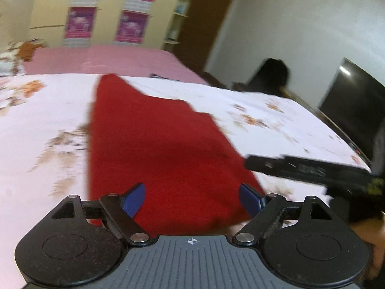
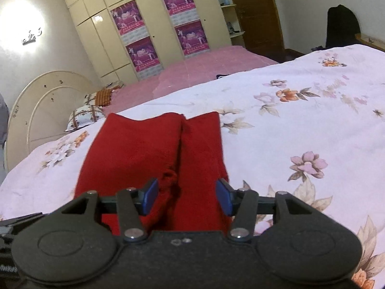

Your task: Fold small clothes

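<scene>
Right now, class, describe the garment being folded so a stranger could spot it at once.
Find the bed covered by the white floral sheet. On it, just ahead of both grippers, lies the red garment, doubled along a lengthwise crease. It is the only solid red thing there; the pink cover behind is paler.

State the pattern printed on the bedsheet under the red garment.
Floral: orange and pink flowers on the white bedsheet, clearest in the right wrist view.

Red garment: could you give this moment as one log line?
red garment flat on floral bedspread | left gripper open | right gripper open
</scene>
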{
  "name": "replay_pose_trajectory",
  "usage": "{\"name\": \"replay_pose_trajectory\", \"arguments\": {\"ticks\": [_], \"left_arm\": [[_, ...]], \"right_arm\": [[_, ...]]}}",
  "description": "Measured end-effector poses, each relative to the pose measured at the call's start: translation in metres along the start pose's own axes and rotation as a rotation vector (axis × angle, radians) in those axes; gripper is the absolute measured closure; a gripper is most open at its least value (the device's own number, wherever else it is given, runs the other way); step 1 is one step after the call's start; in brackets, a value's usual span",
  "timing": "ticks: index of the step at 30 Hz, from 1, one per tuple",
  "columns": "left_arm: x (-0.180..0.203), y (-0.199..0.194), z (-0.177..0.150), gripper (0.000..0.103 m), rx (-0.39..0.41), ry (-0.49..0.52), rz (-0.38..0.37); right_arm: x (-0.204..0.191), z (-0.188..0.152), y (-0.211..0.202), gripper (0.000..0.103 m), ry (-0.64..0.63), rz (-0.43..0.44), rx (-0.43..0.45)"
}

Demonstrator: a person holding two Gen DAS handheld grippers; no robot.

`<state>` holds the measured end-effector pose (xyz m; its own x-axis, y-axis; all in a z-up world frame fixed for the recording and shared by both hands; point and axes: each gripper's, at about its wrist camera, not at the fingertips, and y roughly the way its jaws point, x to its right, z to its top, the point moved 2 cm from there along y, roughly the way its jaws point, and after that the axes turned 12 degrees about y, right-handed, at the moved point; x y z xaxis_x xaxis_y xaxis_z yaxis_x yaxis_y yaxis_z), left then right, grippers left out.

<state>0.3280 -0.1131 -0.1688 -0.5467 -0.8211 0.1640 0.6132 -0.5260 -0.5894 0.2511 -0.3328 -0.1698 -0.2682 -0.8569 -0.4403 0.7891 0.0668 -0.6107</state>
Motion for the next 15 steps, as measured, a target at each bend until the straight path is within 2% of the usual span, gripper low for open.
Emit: {"name": "replay_pose_trajectory", "arguments": {"ticks": [3,7,12,15], "left_arm": [[-0.027,-0.001,0.001,0.019,-0.003,-0.052,0.079],[-0.048,0.012,-0.001,0.019,-0.002,-0.098,0.13],[-0.062,0.033,-0.006,0.019,-0.027,-0.122,0.157],[-0.063,0.041,-0.008,0.019,-0.042,-0.11,0.152]], "right_arm": [[-0.002,0.001,0.005,0.048,0.025,0.029,-0.036],[-0.001,-0.001,0.024,0.048,0.136,0.101,-0.125],[-0.002,-0.004,0.055,0.048,0.217,0.13,-0.207],[-0.006,-0.005,0.068,0.047,0.225,0.132,-0.208]]}}
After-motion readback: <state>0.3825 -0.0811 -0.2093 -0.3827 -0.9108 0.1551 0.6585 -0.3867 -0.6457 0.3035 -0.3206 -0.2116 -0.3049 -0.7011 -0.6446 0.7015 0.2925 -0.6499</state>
